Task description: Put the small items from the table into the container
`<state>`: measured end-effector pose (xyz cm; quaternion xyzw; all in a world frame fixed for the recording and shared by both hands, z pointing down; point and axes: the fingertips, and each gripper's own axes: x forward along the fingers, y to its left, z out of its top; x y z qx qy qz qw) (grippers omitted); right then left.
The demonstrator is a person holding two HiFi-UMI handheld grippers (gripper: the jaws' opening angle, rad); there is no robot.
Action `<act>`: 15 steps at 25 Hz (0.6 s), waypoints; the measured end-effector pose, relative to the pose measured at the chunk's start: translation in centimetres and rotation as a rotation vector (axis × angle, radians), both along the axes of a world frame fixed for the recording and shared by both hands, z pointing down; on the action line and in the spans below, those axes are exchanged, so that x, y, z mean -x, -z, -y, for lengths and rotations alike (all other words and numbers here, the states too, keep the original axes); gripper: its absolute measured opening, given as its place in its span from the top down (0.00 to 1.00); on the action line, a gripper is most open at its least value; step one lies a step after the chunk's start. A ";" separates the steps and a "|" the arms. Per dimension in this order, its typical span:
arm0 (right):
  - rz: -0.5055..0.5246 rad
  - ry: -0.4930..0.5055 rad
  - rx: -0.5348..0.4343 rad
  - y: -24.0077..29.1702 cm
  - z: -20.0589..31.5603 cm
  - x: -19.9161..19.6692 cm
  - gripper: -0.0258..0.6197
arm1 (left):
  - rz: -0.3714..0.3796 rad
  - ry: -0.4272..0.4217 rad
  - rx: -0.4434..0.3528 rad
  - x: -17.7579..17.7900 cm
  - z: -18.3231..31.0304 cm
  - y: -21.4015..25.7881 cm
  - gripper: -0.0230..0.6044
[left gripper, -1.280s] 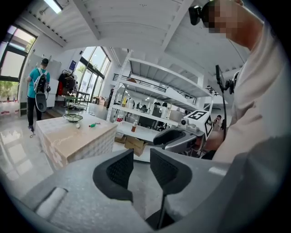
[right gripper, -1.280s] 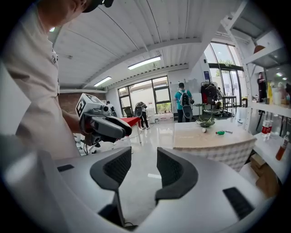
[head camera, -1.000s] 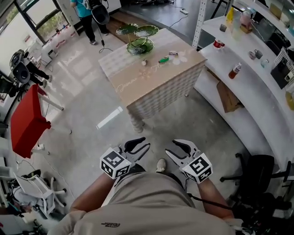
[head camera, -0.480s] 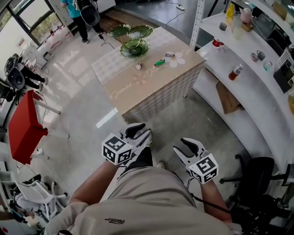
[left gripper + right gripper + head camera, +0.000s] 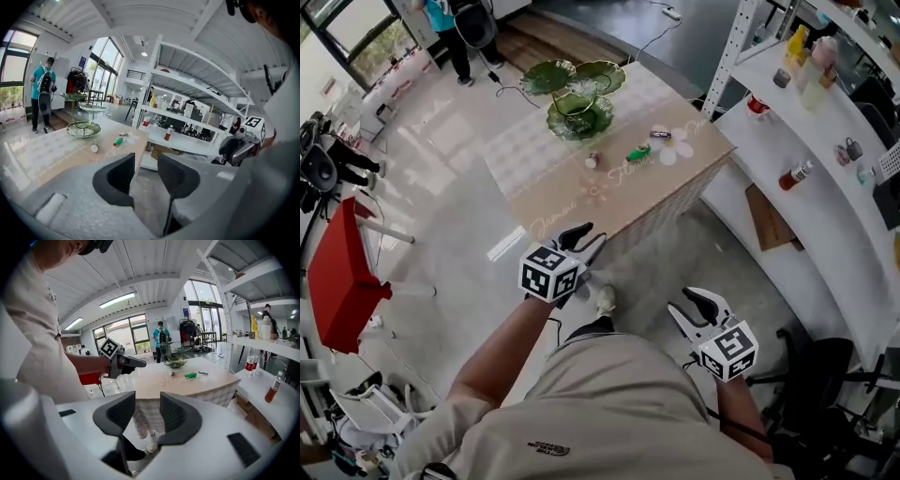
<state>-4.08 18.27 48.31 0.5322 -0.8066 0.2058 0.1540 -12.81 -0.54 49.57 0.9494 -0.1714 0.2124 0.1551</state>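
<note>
While the left tongs (image 5: 586,239) are easing apart with nothing between them, they hang just at the near edge of the bench (image 5: 572,202). The right tongs (image 5: 689,307), spread wide though drawing in a little and likewise empty, hang over the floor beside the person's hip. The small items lie ahead, well apart from both: a round piece (image 5: 593,159), a green piece (image 5: 637,152) with its long axis slanting across the bench, a dark piece (image 5: 661,134) and pale bits (image 5: 677,150). Just beyond them stands the green tiered dish (image 5: 579,105), likely the container. The left hand is nearer, so I judge it should reach first, toward the round piece.
</note>
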 end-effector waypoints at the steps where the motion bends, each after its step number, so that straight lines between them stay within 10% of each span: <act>1: 0.000 -0.004 0.004 0.0 1.2 -0.1 0.69 | 0.009 0.006 0.001 -0.1 1.7 -0.3 0.75; 15: -0.027 -0.012 0.047 0.5 11.1 -3.2 0.72 | 0.149 0.093 0.073 -2.7 18.3 -7.4 0.73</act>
